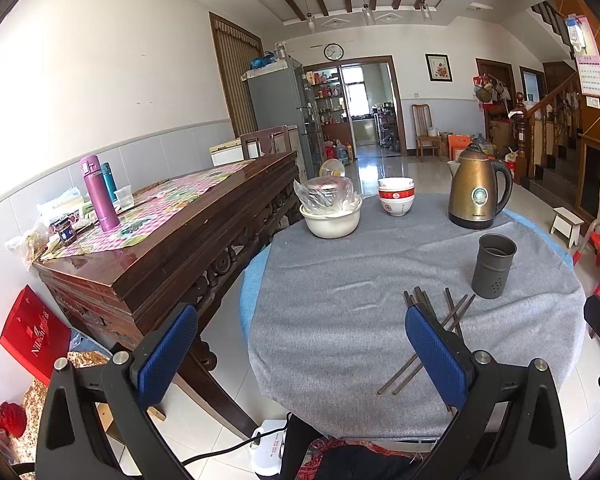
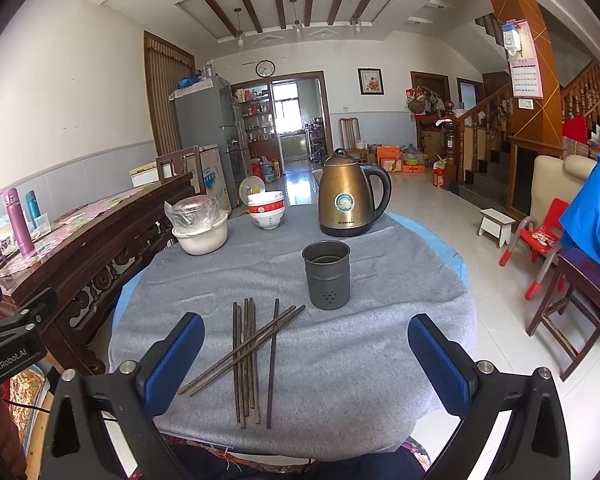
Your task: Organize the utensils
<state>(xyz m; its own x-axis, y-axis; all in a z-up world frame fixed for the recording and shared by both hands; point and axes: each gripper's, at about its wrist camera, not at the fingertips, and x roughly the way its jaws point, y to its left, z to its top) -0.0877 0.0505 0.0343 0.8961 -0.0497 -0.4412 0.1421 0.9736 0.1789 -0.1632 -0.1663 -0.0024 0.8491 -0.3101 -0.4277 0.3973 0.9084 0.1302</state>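
Several dark chopsticks (image 2: 250, 354) lie loose and crossed on the grey cloth of the round table (image 2: 380, 360), near its front edge. Just behind them to the right stands a dark grey holder cup (image 2: 326, 275), upright and with holes low in its wall. My right gripper (image 2: 306, 338) hangs open above the front of the table, the chopsticks between and below its blue pads, untouched. In the left wrist view the chopsticks (image 1: 452, 320) lie partly behind the right pad, with the holder cup (image 1: 493, 266) beyond them. My left gripper (image 1: 302, 330) is open and holds nothing.
At the back of the table stand a bronze kettle (image 2: 350, 196), stacked red and white bowls (image 2: 266, 210) and a cream basin with a bagged lid (image 2: 201, 226). A dark wooden sideboard (image 1: 188, 236) with flasks runs along the left. Chairs and a stool (image 2: 496, 224) stand to the right.
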